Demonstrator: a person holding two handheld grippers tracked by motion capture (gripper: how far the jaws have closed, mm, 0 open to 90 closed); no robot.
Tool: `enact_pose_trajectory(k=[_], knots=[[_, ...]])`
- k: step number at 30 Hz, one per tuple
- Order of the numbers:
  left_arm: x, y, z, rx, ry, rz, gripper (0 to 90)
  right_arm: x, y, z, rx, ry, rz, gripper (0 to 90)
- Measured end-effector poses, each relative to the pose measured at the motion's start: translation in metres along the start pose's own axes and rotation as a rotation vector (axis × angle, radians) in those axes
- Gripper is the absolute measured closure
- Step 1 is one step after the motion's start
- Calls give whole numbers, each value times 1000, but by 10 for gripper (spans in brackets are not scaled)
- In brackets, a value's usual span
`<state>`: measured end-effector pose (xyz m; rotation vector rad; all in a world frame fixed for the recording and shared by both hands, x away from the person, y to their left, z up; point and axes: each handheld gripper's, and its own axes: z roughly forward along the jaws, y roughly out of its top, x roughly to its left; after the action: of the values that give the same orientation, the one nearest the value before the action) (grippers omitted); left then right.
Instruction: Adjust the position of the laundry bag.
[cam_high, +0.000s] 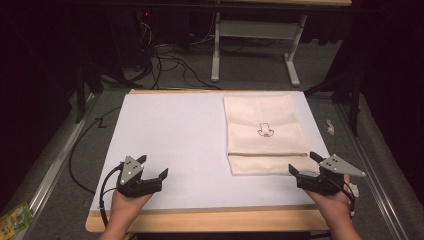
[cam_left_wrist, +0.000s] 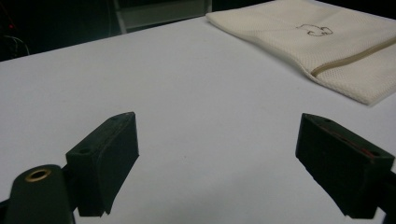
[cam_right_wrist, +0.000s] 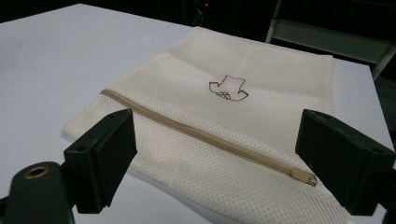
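The white surface (cam_high: 175, 140) spreads wide across the high view; on it, toward two o'clock from centre, lies the cream mesh bag (cam_high: 264, 132), flat, its near edge reaching down toward the four o'clock corner; a tan zipper (cam_high: 267, 154) runs straight across the bag near that edge, and a small dark outline drawing (cam_high: 265, 130) sits at the bag's middle; at eight o'clock the left tongs (cam_high: 152, 167) hover over bare surface, jaws spread wide with nothing between them, well apart from the bag; at four o'clock the right tongs (cam_high: 305, 162) sit just beside the bag's near right corner, released too, jaws gaping; in the right gripper view the zipper pull (cam_right_wrist: 303, 176) rests near the right-hand jaw.
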<state>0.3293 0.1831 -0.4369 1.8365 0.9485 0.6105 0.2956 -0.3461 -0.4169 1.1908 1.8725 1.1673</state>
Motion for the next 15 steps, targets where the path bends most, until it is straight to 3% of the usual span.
enact_pose_trajectory(k=[7,10,14,15], knots=[[-1,0,1,21,-21,-14,176,-11,-2,0,6,-33,42,131],[-4,0,5,33,-55,-36,223,-22,-6,2,21,-54,74,140],[-18,0,23,52,-131,-85,269,-38,-15,6,51,-90,106,152],[-18,0,23,52,-131,-85,278,-42,-17,7,56,-95,114,154]])
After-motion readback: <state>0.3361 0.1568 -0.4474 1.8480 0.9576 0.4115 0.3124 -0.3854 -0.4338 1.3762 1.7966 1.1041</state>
